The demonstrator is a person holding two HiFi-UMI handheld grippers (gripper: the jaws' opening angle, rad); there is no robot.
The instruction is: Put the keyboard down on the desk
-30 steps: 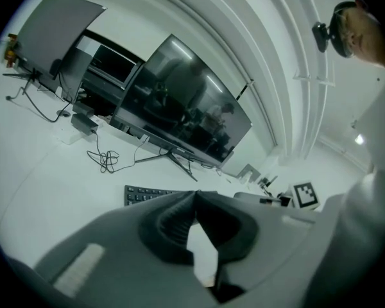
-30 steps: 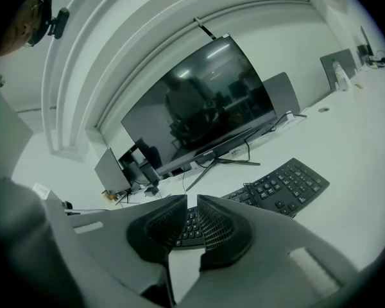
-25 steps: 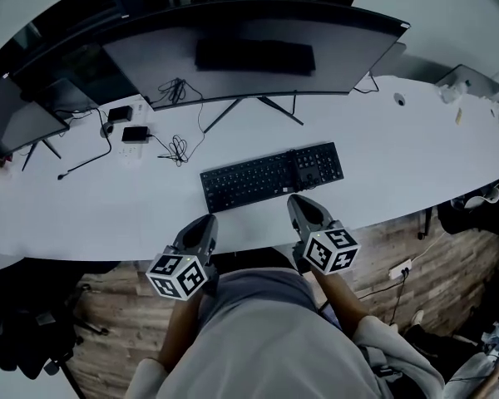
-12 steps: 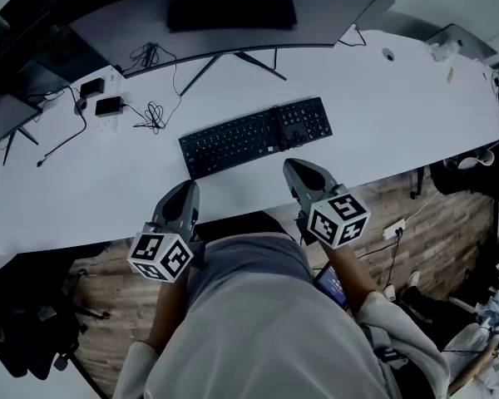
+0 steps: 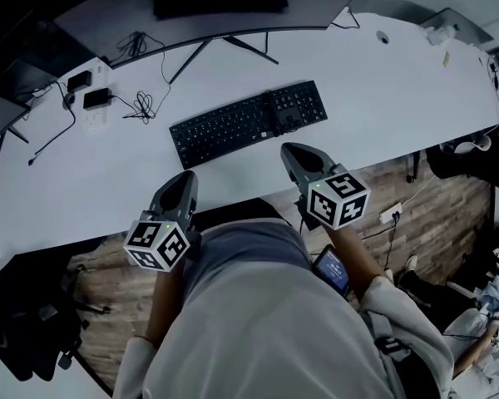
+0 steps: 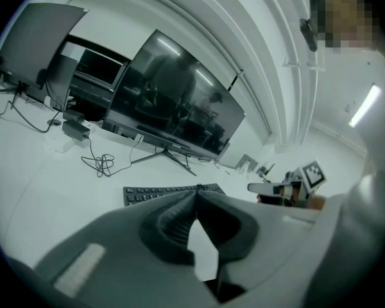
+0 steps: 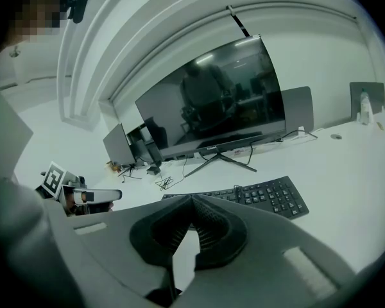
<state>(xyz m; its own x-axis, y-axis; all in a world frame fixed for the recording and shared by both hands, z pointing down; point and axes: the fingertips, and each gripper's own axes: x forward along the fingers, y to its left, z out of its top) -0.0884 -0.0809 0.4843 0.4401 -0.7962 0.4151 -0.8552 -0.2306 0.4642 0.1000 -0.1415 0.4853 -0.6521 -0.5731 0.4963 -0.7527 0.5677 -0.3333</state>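
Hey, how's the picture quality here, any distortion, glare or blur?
Head view: dim, fisheye bends the desk edge, keyboard sharp. Left gripper view: monitor screen mirrors ceiling lights. Right gripper view: same reflections, dark corners.

The keyboard (image 5: 248, 123) lay flat on the desk (image 5: 399, 98), just ahead of both grippers. It was nearer the right gripper (image 5: 289, 150), whose tip was near its front edge. The left gripper (image 5: 185, 178) sat to that one's left, across the desk's near edge (the two well apart). Beyond the keyboard stood the monitor (image 5: 216, 7). Ahead and left of the left gripper lay tangled cables (image 5: 141, 105) and two power adapters (image 5: 96, 98).
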